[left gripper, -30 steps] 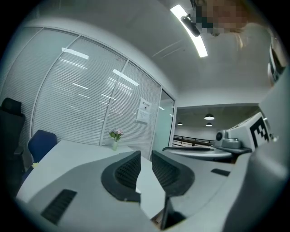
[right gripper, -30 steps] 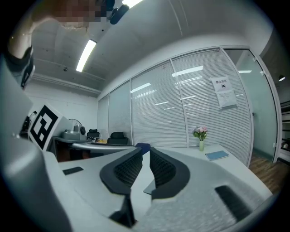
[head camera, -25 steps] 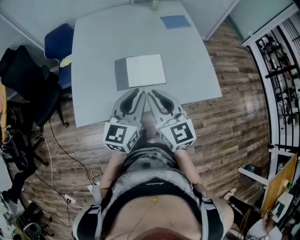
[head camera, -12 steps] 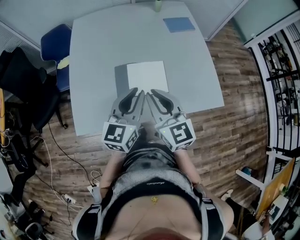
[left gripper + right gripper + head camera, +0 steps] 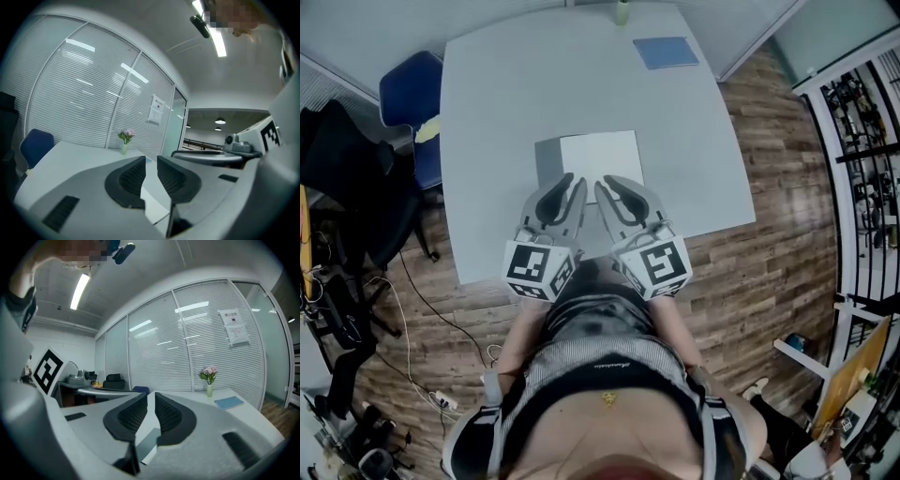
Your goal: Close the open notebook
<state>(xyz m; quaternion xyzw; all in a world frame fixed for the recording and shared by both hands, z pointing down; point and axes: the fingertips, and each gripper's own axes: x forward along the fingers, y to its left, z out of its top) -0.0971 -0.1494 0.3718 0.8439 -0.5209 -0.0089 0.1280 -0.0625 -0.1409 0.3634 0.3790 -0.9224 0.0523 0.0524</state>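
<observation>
Notebook lies open; left tool and right tool slightly spread, empty.

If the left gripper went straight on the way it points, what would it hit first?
Probably the open notebook: the left gripper points across its near edge. Height is unclear, so it might skim just above it.

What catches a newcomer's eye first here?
The open white-paged notebook lies on the near half of the pale grey table. The left gripper and right gripper hover at its near edge, side by side, jaws slightly apart, empty. A flat blue book sits at the far right corner.
</observation>
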